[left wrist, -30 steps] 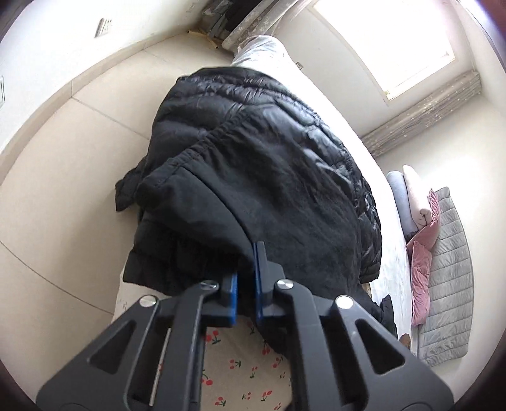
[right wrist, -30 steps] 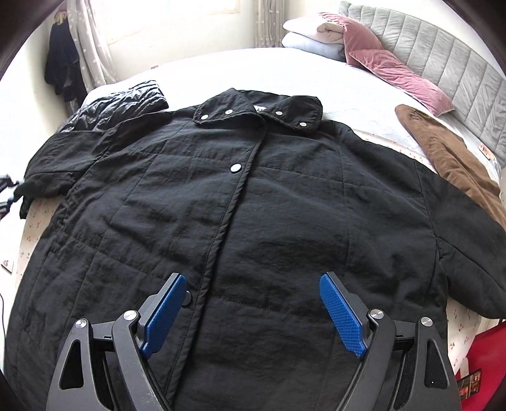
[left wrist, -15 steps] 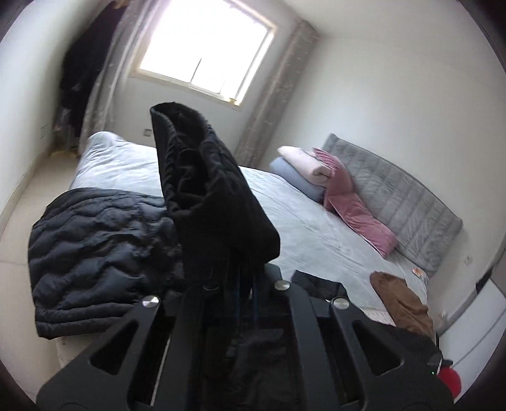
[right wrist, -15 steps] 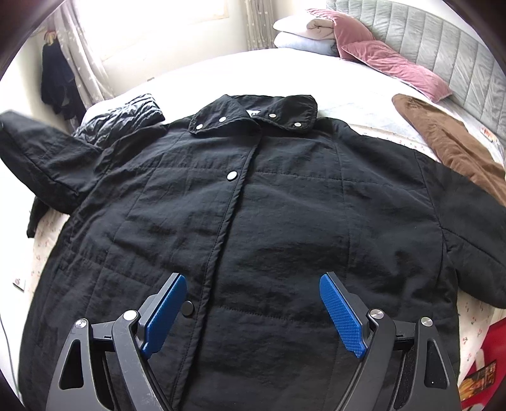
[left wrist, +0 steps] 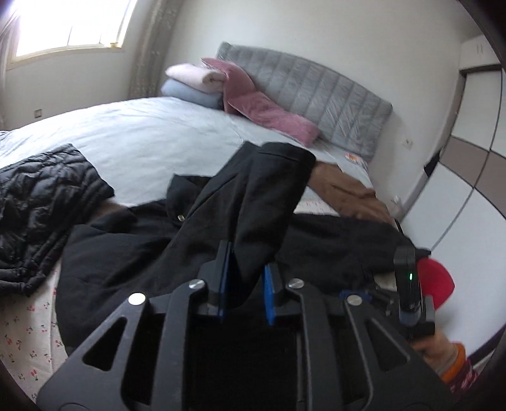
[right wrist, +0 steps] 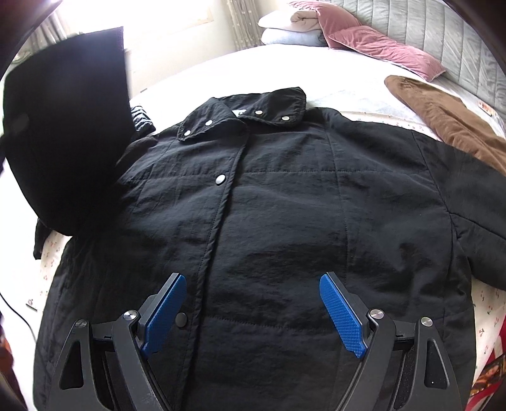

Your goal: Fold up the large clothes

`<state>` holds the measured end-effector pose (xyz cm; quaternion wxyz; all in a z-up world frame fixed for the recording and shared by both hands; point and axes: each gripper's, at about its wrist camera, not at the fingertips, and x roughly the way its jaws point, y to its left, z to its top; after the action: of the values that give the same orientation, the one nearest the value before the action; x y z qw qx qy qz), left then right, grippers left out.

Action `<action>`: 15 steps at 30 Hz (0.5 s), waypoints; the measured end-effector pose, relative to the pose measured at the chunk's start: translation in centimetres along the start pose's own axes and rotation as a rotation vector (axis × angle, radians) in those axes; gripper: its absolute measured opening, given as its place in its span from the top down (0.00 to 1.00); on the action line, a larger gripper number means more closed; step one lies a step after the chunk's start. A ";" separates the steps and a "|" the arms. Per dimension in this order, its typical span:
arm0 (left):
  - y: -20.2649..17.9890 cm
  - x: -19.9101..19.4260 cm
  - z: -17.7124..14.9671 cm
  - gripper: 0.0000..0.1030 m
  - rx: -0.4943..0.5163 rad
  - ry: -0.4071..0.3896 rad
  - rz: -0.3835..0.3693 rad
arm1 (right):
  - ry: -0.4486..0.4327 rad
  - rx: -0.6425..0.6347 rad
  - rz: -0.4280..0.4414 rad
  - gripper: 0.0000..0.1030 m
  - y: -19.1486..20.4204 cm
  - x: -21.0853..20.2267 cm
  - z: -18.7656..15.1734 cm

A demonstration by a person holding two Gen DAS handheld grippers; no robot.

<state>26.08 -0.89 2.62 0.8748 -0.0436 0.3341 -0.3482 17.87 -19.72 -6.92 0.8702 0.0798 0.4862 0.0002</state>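
A large black snap-front jacket (right wrist: 284, 202) lies face up on the bed, collar toward the headboard. My left gripper (left wrist: 245, 278) is shut on the jacket's left sleeve (left wrist: 268, 196) and holds it lifted over the jacket body (left wrist: 132, 249). The raised sleeve shows as a dark mass in the right wrist view (right wrist: 66, 126) at the upper left. My right gripper (right wrist: 253, 309) is open and empty, hovering over the jacket's lower front. The jacket's other sleeve (right wrist: 474, 202) lies spread out to the right.
A black quilted puffer jacket (left wrist: 41, 205) lies at the bed's left. A brown garment (right wrist: 449, 120) lies at the right near the grey headboard (left wrist: 316, 95). Pink pillows (right wrist: 379, 44) and folded blankets (left wrist: 193, 82) are at the head. A window (left wrist: 66, 25) is behind.
My left gripper has lifted the sleeve from the bed's left edge and swung it up and right over the jacket. The right gripper stayed open, drifting slightly closer to the jacket.
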 end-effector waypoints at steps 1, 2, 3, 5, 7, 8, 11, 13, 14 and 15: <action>-0.1 0.1 -0.5 0.62 0.016 0.021 -0.013 | -0.001 0.001 -0.001 0.15 -0.2 0.0 0.0; 0.1 -0.3 -1.0 0.61 0.025 0.020 -0.010 | -0.002 0.005 -0.004 0.15 -0.5 0.0 0.0; 0.6 -1.0 -1.3 0.59 0.026 0.002 0.006 | -0.004 0.014 -0.008 0.15 -1.0 0.0 -0.1; 3.0 -2.3 -1.5 0.57 -0.012 -0.020 0.043 | 0.000 0.033 -0.007 0.15 -1.7 0.0 -0.1; 6.4 -3.8 -1.0 0.57 -0.076 -0.030 0.085 | 0.009 0.066 0.016 0.15 -2.6 0.1 -0.1; 8.4 -4.2 -1.3 0.57 -0.109 -0.030 0.129 | 0.012 0.083 0.031 0.15 -2.9 0.2 0.0; 13.6 -4.5 -2.6 0.68 -0.167 -0.010 0.249 | 0.023 0.182 0.147 0.15 -4.0 1.0 0.5; 16.3 -3.7 -3.6 0.89 -0.183 0.039 0.295 | 0.043 0.238 0.217 0.15 -4.2 2.4 1.4; 17.3 -3.3 -4.0 0.89 -0.194 0.056 0.304 | 0.063 0.259 0.243 0.16 -4.0 3.8 2.3; 17.6 -2.9 -4.3 0.89 -0.195 0.066 0.305 | 0.076 0.262 0.241 0.18 -3.7 5.0 3.0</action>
<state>32.09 14.95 -4.54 0.8976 -0.0659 0.3975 -0.1788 22.77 -23.42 -10.09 0.8270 0.2501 0.5016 0.0443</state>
